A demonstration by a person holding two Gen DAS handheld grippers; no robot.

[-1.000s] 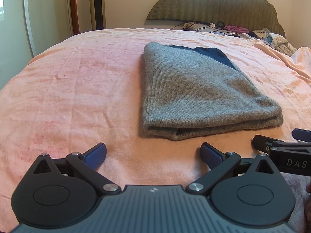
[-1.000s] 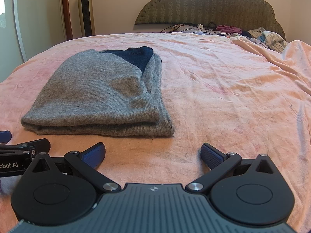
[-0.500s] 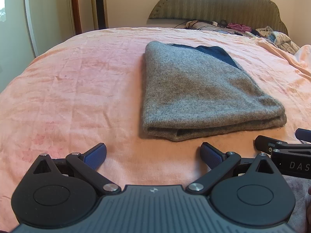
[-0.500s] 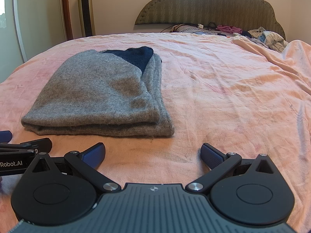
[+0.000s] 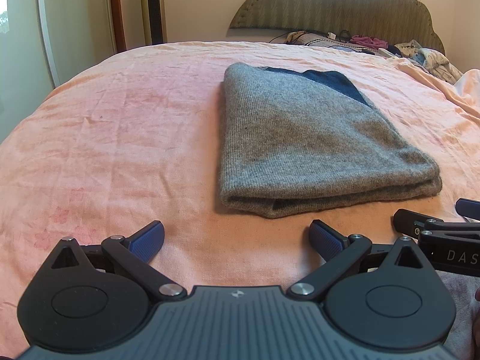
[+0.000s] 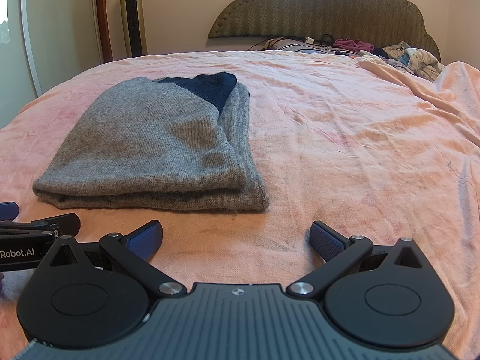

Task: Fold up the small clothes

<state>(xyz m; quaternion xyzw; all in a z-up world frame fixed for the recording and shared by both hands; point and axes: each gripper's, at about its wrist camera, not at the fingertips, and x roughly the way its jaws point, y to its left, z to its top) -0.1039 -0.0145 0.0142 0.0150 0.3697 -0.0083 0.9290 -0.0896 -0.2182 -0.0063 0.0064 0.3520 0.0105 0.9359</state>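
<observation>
A grey knitted garment (image 5: 303, 138) lies folded flat on the pink bedsheet (image 5: 120, 138), with a dark blue part (image 5: 330, 81) showing at its far end. In the right wrist view the same folded garment (image 6: 156, 147) sits left of centre. My left gripper (image 5: 237, 237) is open and empty, hovering just short of the garment's near fold. Over bare sheet, to the right of the garment's near corner, my right gripper (image 6: 237, 237) is also open and holds nothing. Each gripper shows at the edge of the other's view.
A pile of loose clothes (image 6: 405, 57) and cables lies by the padded headboard (image 6: 324, 9) at the far end. A rumpled ridge of sheet (image 6: 444, 96) rises at the far right. A tower fan (image 6: 132, 15) stands beside the bed on the left.
The left gripper's view has shifted slightly, so the garment sits a little further right and higher. The right gripper has stayed still. Both remain open.
</observation>
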